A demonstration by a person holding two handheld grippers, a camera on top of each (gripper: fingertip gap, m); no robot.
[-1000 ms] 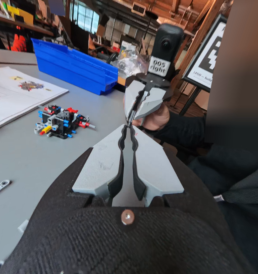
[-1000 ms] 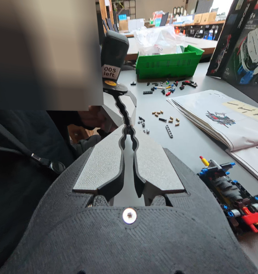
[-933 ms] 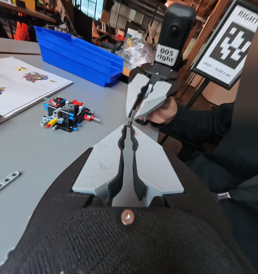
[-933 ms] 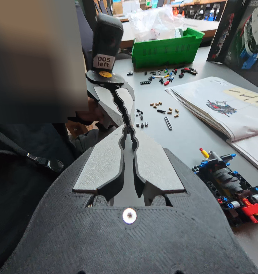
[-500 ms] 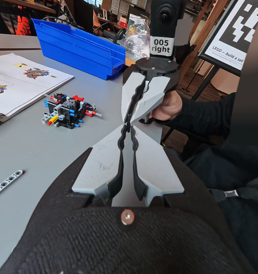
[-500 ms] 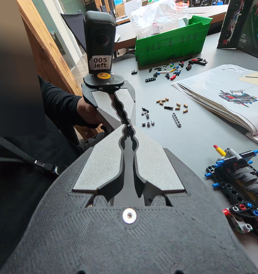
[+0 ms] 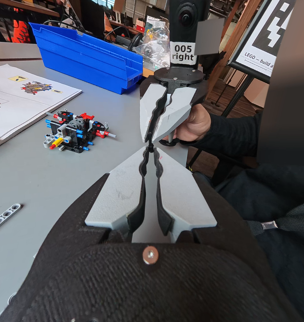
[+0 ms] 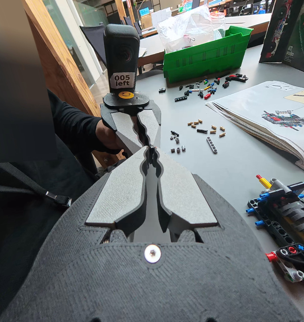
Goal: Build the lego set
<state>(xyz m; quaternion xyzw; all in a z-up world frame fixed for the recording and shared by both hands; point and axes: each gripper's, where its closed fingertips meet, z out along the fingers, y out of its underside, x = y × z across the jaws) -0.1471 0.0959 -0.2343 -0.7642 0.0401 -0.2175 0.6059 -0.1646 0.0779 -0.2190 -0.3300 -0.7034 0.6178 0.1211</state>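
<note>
Handling: you hold a tiny black pin [image 7: 150, 142]; judge it light, rigid and slick, quick to twist or pop free. Pinch each end squarely and push along its length.
Look: slim, dark, short; finer detail is too small to tell.
Left gripper [image 7: 150, 151]: jaws narrowed onto one end of the pin.
Right gripper [image 8: 152, 153]: jaws narrowed onto the other end, tip to tip with yours.
Place: pin bridges both jaw tips, above the surface [image 7: 34, 177] edge.
Partly built chassis [image 7: 74, 133]: left of your left jaws, untouched.

Soft daylight, sharp centre, wide-angle bending at edges.
</note>
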